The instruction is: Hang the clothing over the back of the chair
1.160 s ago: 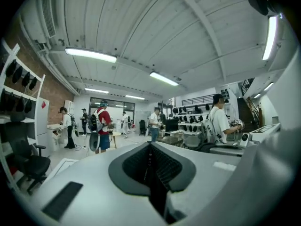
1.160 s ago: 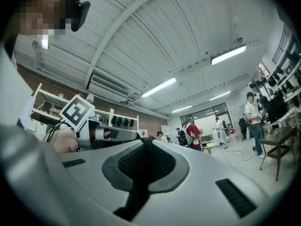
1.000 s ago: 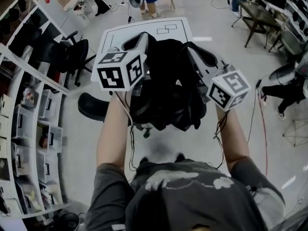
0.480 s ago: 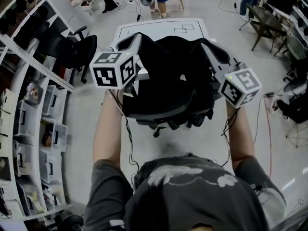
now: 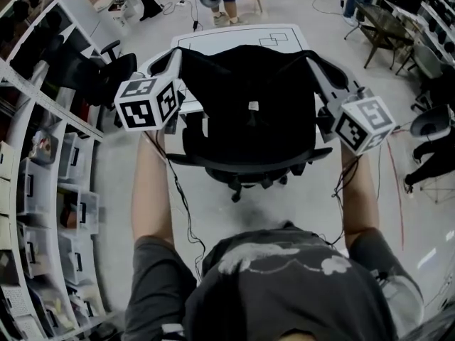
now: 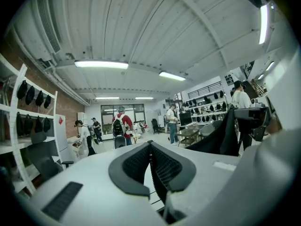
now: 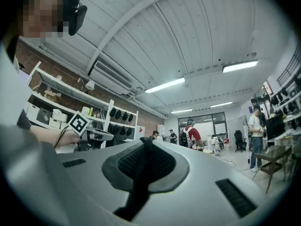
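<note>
Black clothing (image 5: 249, 91) stretched flat, curved-rimmed chair (image 5: 213, 165)

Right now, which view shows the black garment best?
The head view: the black fabric garment spread whole between the left gripper and right gripper, over the black office chair. The left gripper view shows only a dark edge at its right; the right gripper view, a strip pinched in its jaws.

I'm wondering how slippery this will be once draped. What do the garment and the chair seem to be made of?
The garment looks like thin, soft black fabric with a matte finish: it hangs limp and carries a small white label. The fibre cannot be told. The chair is black, probably hard plastic at its curved rim, which shows a faint sheen. The garment hides its back.
</note>
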Demonstrator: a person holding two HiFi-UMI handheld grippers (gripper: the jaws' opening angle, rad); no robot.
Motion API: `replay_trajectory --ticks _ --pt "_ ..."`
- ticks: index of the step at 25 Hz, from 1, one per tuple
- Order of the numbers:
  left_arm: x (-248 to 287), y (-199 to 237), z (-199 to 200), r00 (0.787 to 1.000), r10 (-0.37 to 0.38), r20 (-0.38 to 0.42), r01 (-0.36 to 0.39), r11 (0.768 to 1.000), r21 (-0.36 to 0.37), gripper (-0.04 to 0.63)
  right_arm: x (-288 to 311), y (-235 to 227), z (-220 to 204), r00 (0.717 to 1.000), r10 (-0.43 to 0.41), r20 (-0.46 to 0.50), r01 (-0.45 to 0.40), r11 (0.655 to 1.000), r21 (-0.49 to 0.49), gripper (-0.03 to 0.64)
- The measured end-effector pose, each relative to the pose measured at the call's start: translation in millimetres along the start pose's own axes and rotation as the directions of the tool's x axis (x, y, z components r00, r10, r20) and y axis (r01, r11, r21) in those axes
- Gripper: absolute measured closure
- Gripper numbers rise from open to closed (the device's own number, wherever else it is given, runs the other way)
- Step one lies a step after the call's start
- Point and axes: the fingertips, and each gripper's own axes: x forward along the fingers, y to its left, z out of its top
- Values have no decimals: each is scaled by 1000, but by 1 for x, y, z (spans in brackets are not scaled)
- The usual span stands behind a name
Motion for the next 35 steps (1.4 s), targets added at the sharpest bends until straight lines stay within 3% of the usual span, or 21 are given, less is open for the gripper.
replay_trajectory --ticks 4,8,11,15,20,27,30,35 --pt "-23 38 -6 999 39 25 -38 999 -28 588 2 23 16 1000 -1 28 2 999 -40 621" --pt "-51 68 -2 995 70 72 -68 997 -24 588 -9 20 10 997 -78 15 79 995 -53 621" --pt "-71 76 7 993 51 102 -51 999 -5 588 -21 16 10 988 -156 -5 155 984 -83 621" --pt "-95 60 6 992 -16 129 6 997 78 588 -49 8 -5 961 -271 -52 263 956 -127 621" --pt "-125 31 -12 986 -62 158 39 989 145 588 -91 10 4 934 -355 23 356 933 -56 621" --pt "-174 24 -31 971 -100 218 84 993 82 588 -144 52 -8 890 -454 49 456 889 -46 621" --pt "-192 9 -30 962 -138 237 117 988 100 588 -164 67 -18 873 -488 28 489 871 -50 621" --pt "-214 -24 -31 952 -177 249 159 983 91 588 -184 85 -26 867 -498 9 498 867 -21 623"
